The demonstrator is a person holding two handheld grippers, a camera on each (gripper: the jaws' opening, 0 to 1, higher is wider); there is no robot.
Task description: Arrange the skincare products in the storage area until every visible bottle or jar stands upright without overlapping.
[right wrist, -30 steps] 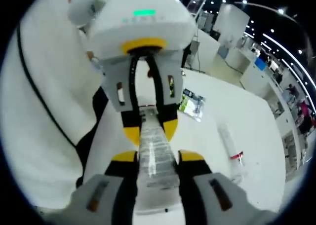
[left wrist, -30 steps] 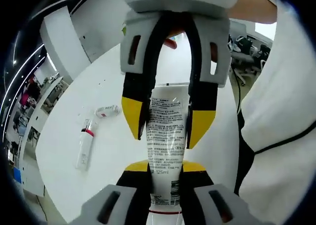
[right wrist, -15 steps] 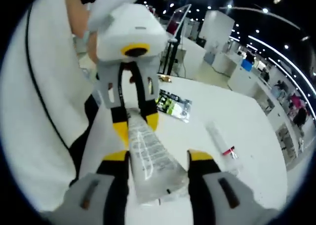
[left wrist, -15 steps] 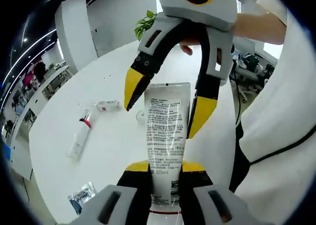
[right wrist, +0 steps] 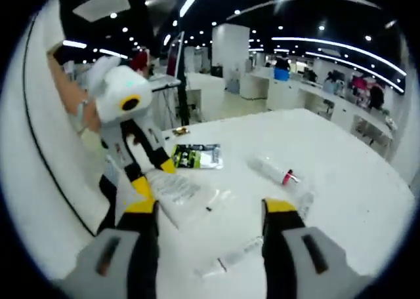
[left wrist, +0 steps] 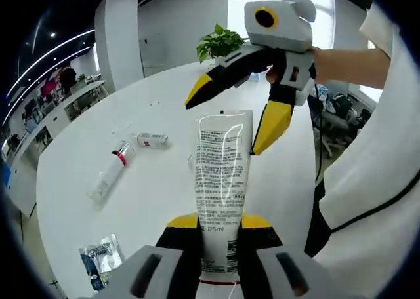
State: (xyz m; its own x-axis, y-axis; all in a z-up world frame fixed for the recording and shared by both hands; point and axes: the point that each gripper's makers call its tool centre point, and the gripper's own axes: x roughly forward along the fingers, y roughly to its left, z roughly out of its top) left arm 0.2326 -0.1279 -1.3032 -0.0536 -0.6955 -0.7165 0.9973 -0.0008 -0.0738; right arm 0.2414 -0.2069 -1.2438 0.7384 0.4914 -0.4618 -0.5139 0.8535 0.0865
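A broad white tabletop (left wrist: 164,194) with a curved edge carries everything, set in a large open-plan office with white pillars, ceiling light strips and desks far off. In the left gripper view, the left gripper (left wrist: 220,223) is clamped on a white squeeze tube (left wrist: 222,174) with printed text, held above the tabletop. The right gripper (left wrist: 230,119) hangs beyond the tube, its yellow-tipped jaws spread wide. On the tabletop to the left lie a slim bottle with a red band (left wrist: 110,173) and a small white tube (left wrist: 151,140), both on their sides; a foil sachet (left wrist: 100,259) lies nearer. A potted plant (left wrist: 220,40) stands at the far edge.
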